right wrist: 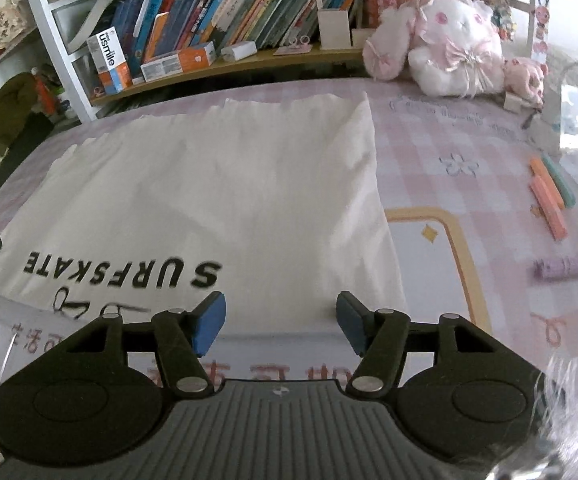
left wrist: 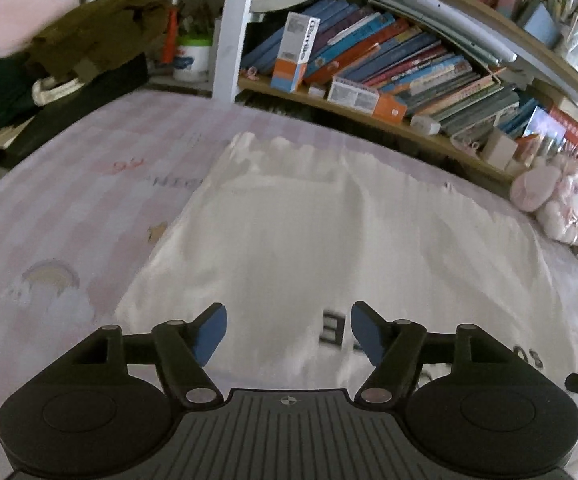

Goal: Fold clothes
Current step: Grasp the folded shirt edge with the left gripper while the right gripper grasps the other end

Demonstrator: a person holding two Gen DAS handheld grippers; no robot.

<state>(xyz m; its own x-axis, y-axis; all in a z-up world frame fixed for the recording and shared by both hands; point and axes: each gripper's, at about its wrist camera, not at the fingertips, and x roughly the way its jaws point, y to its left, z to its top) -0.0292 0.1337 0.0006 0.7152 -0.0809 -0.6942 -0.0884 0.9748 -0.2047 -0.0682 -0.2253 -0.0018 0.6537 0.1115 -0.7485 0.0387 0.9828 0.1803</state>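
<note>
White T-shirt (right wrist: 209, 200) lies flat on the pink checked tablecloth (right wrist: 449, 152), folded into a rough rectangle. Black print "SURFSKATE" on the cloth near its close edge, read upside down from the right wrist view. Far edge of the shirt runs ragged toward the bookshelf (right wrist: 217, 60) at 12 o'clock; its right edge is a straight fold.

Left gripper (left wrist: 288, 330): blue pads (left wrist: 211, 330) stand well apart, nothing between them, hovering over the near part of the T-shirt (left wrist: 309, 220). No cloth pinched. Picture is motion-blurred. A black piece of the other tool shows at 3 o'clock at the frame edge.

Right gripper (right wrist: 281, 322): fingers apart as well, empty gap, positioned over the shirt's near right corner. Pads (right wrist: 209, 322) do not press the fabric as far as visible. Cloth edge passes just beyond the fingertips.

Surroundings, right wrist view: plush rabbit (right wrist: 449, 48) in white and pink at 1 o'clock beside the shelf; orange and green markers (right wrist: 549, 196) at 3 o'clock on the tablecloth, well apart from the shirt; a purple marker (right wrist: 563, 267) nearer, at 3 to 4 o'clock. Left wrist view: dark olive garment (left wrist: 101, 32) heaped at 10 o'clock, off the shirt; rows of books (left wrist: 389, 60) leaning at 1 o'clock
</note>
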